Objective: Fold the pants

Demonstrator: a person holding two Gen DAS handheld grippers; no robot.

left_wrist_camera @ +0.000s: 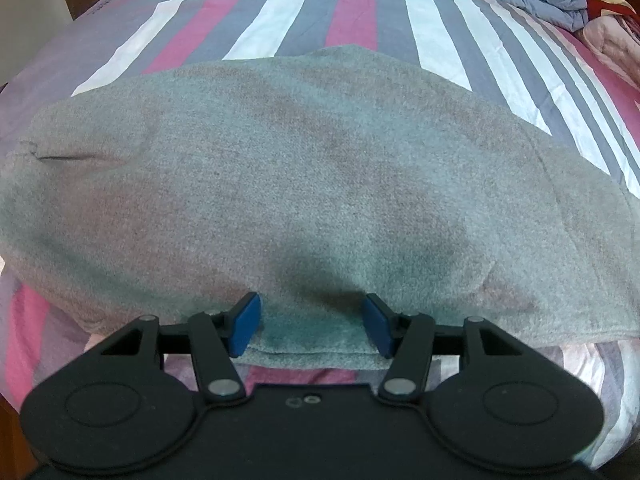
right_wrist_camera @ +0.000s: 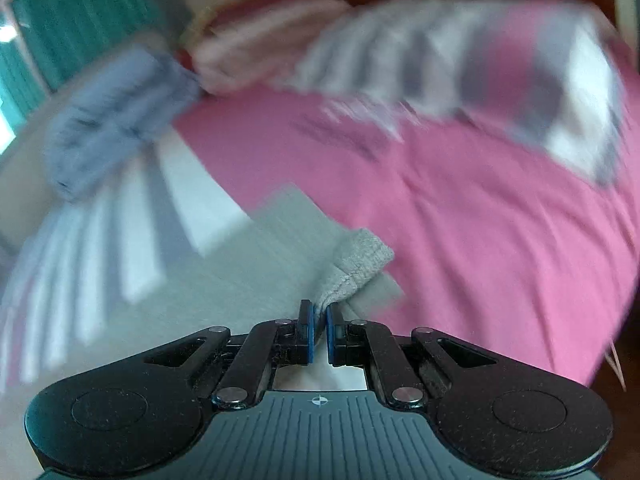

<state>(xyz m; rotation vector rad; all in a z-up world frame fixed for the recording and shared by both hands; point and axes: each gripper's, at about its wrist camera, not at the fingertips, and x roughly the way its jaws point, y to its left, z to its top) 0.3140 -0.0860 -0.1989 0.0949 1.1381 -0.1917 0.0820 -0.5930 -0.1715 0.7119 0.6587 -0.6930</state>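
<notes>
Right tool point(right_wrist_camera: 319, 330) pinches pants point(right_wrist_camera: 360, 258); left tool point(left_wrist_camera: 310, 322) gapes — striped bed point(left_wrist_camera: 352, 8) beneath.

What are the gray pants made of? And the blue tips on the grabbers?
The pants look like soft fleece or sweatshirt knit: matte, fuzzy, heathered gray, with a ribbed cuff. The pads look like smooth matte rubber or plastic; which one is unclear.

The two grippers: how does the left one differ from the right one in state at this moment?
The left gripper is open, its blue pads set wide apart over the near edge of the grey pants; the right gripper is shut on a bunched piece of the pants. The left view is sharp, while the right view is blurred. Both have black linkages, blue pads, and work over the striped bedsheet.
</notes>
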